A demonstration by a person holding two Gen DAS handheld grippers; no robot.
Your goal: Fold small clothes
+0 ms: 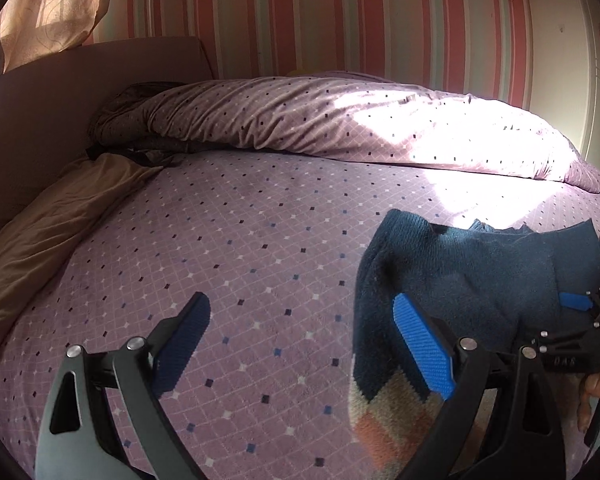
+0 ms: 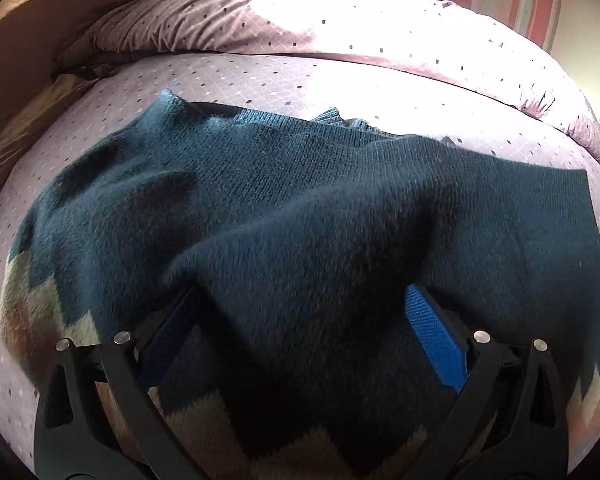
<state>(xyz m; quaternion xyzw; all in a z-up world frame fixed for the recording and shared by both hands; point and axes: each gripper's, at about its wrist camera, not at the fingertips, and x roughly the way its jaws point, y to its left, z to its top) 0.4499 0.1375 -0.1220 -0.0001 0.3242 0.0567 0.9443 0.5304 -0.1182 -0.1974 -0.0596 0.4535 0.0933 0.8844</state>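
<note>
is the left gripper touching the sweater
Cannot tell. In the left wrist view the open left gripper has one blue pad overlapping the sweater, but no contact or gap shows plainly.

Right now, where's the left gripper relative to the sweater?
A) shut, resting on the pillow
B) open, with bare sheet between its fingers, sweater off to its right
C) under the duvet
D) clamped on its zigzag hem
B. In the left wrist view the left gripper is open over the purple sheet, and the dark teal sweater lies to its right, behind the right finger, with nothing pinched.
</note>
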